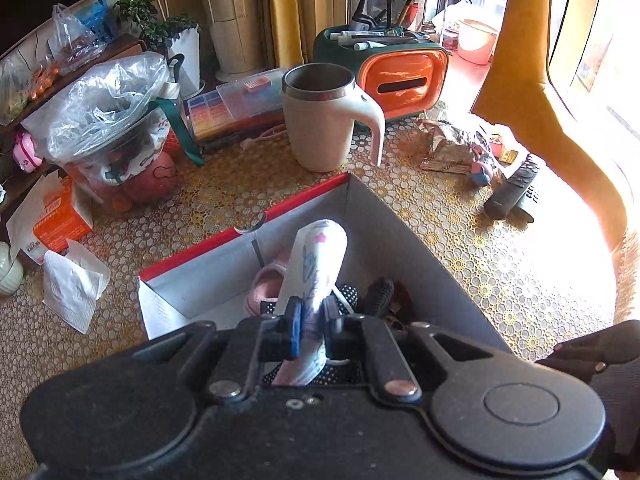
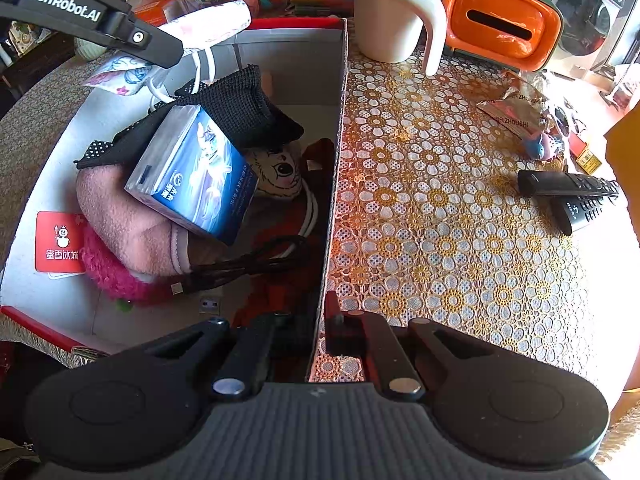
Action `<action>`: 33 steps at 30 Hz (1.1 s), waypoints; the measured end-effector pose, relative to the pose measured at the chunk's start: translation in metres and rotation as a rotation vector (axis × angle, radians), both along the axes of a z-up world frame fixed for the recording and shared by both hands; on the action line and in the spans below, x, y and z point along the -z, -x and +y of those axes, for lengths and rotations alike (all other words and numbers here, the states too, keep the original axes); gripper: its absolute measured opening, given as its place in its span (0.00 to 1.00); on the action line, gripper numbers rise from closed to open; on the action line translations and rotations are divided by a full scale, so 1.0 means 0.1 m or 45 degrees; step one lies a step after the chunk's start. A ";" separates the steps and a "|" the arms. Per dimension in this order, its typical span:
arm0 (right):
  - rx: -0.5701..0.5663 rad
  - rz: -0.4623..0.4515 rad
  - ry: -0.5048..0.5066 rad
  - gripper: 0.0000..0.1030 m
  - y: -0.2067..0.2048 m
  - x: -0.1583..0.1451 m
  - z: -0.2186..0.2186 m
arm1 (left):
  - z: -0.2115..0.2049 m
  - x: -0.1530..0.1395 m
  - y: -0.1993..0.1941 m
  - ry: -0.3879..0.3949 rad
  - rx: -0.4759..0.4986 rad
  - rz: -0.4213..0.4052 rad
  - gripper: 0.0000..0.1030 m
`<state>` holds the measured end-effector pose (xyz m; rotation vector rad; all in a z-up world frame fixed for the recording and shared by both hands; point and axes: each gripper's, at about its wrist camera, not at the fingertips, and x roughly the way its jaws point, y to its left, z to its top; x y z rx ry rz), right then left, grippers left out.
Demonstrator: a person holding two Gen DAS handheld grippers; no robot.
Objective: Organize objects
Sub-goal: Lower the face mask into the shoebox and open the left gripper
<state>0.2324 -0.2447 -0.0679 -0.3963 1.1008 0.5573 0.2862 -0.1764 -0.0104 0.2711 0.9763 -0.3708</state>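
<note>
The left gripper [image 1: 310,320] is clenched on a white printed pouch [image 1: 320,264], a soft rolled thing with pink and blue figures, and holds it over the open cardboard box [image 1: 392,248]; the right gripper [image 2: 320,328] is pinched tight on the box's side wall [image 2: 334,184], which runs up between its fingers, so it seems to be steadying the box. I judge the step in hand to be the dropping-in: the pouch hangs above the pile but is not yet let go; the next move calls for lowering it a little toward a free spot and parting the jaws, while the right keeps the wall firm.

Inside the box I count one blue tissue pack [image 2: 192,176], one black knit piece [image 2: 240,108], one pink plush thing [image 2: 128,224], one red card [image 2: 58,242]; out on the flowered tablecloth [image 2: 440,220] stand one mug [image 1: 320,120] and one orange-fronted holder [image 1: 404,80], and there lie two remotes [image 2: 572,192].
</note>
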 end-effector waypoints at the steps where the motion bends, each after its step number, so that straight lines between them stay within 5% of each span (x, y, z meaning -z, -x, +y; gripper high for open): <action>1: -0.001 0.000 -0.001 0.04 0.00 0.00 0.00 | -0.02 0.03 -0.02 -0.010 -0.002 0.004 0.09; 23: 0.000 -0.001 0.002 0.04 0.01 0.00 -0.01 | -0.06 0.50 -0.24 -0.046 -0.018 0.135 0.23; 29: 0.007 -0.003 0.011 0.04 0.02 0.00 0.00 | 0.04 0.39 -0.16 -0.001 -0.045 0.100 0.54; 33: 0.015 -0.004 0.015 0.04 0.02 0.00 0.01 | 0.10 0.30 -0.11 0.038 -0.053 0.086 0.56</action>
